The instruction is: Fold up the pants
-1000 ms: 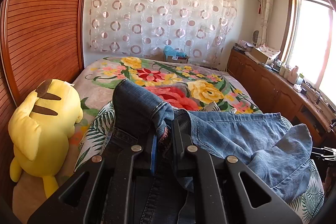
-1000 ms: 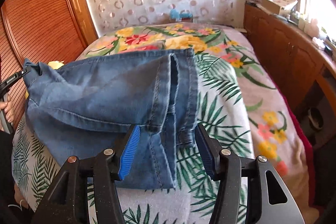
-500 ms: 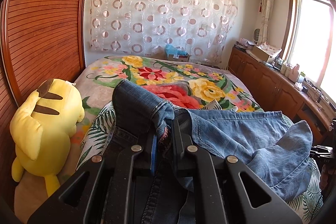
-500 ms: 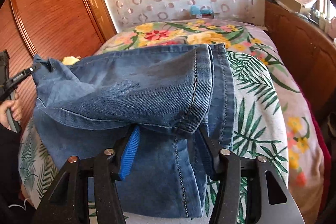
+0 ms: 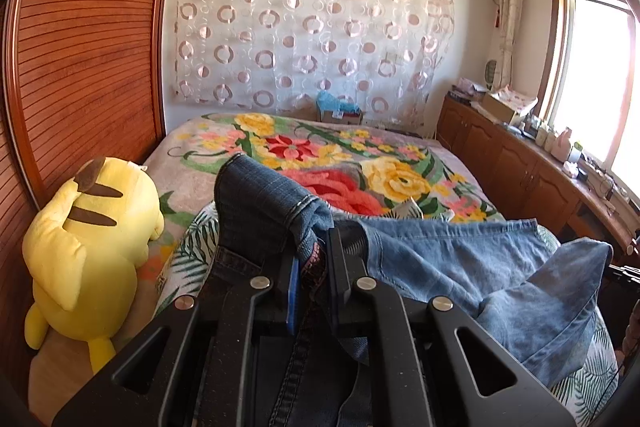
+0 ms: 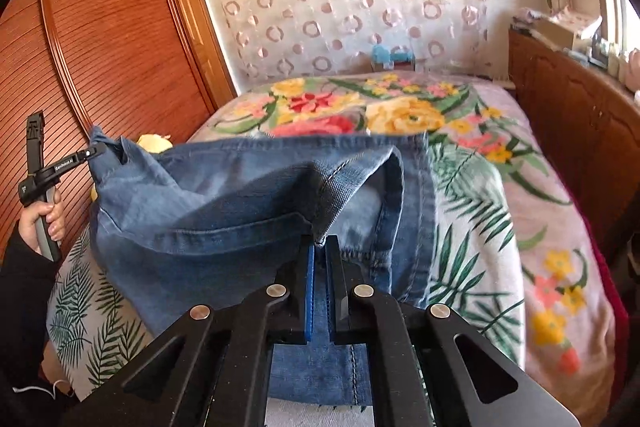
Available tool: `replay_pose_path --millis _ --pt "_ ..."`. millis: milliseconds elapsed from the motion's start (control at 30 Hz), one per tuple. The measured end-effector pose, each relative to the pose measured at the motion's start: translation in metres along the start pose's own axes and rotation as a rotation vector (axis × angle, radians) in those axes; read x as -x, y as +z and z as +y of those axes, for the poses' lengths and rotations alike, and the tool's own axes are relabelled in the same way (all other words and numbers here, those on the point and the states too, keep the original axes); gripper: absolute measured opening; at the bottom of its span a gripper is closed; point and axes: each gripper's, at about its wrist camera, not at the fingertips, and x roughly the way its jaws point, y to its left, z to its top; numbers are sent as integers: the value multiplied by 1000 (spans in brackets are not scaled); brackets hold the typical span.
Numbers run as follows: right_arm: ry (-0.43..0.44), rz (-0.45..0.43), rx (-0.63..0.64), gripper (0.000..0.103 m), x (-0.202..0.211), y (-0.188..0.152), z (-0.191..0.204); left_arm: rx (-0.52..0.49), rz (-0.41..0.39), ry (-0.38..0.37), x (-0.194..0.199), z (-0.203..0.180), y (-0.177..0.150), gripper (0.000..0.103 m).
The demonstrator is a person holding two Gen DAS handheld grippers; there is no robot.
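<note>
Denim: blue pants [image 6: 224, 203] sprawl across the lower half of the frame in the right wrist view, lifted off the bed [image 6: 472, 211] at two points and sagging between them.
Left hand-held gripper [image 5: 310, 259]: at lower centre of the left wrist view, its black fingers are clamped on a bunched, darker fold of the pants [image 5: 264, 211]; the rest of the cloth trails to the lower right of that frame. The same tool shows at the left edge of the right wrist view [image 6: 94, 150], pinching a corner of the denim, with a hand [image 6: 44, 223] around its grip.
Right hand-held gripper [image 6: 319, 251]: at lower centre of the right wrist view, closed on a seamed edge of the pants, the blue pad and the black finger nearly meeting with cloth between them.
Hem: a stitched leg end [image 6: 412, 203] hangs right of centre, draped onto the palm-leaf print.
Bed: a floral blanket [image 5: 320, 155] in red, yellow and green covers the far part, mid-frame in both views.
Plush toy [image 5: 88, 239]: yellow with brown stripes, at the lower left of the left wrist view, beside the bed's edge and against the slatted wooden wardrobe [image 5: 80, 47].
Backdrop: a sheer curtain [image 5: 304, 27] with ring patterns fills the upper centre; wooden cabinets [image 5: 520, 167] run under a bright window [image 5: 600, 79] at the right.
</note>
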Motion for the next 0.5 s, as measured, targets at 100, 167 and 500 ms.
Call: replay_pose_path --millis 100,167,500 --pt "-32 -47 10 4 13 10 1 9 -20 4 4 7 7 12" --pt "-55 -82 17 4 24 15 0 9 -24 10 4 12 12 12" --pt "-166 -167 73 4 25 60 -4 12 44 28 -33 19 24 12"
